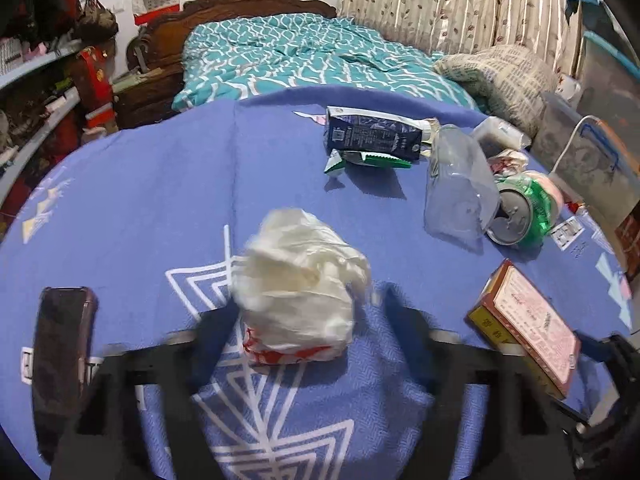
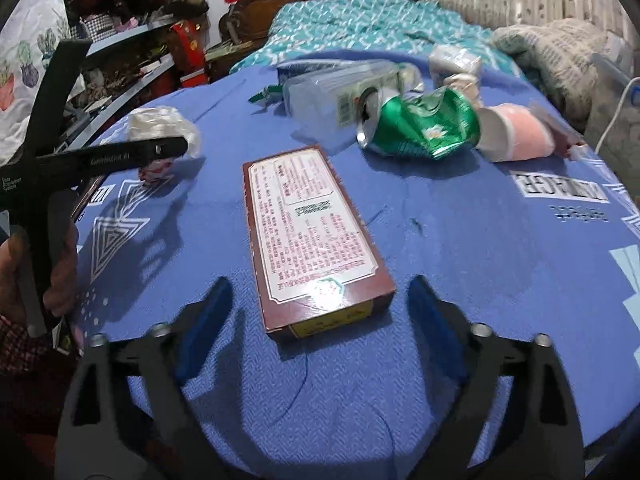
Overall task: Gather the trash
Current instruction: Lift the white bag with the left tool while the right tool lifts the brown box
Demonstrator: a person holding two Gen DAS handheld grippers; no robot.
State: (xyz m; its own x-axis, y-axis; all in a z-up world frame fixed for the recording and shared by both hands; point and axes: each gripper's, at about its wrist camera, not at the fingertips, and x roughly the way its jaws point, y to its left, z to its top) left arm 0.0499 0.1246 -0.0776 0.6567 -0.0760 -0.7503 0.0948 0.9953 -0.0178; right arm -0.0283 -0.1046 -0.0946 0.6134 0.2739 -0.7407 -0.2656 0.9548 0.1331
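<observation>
Left wrist view: left gripper [image 1: 308, 344] spread wide, crumpled white bag [image 1: 298, 280] between the fingers [image 1: 216, 344], no pad pressing on it. Beyond and to the right, crushed green can [image 1: 524, 212], clear plastic tub [image 1: 460, 188], dark carton [image 1: 372, 136]. Right wrist view: right gripper [image 2: 320, 320] also wide open, brown box [image 2: 312, 232] just ahead between the blue pads [image 2: 208, 320], untouched. On blue cloth [image 2: 480, 260].

Two close, downward-tilted wrist views sharing the blue tablecloth [image 1: 160, 184].
</observation>
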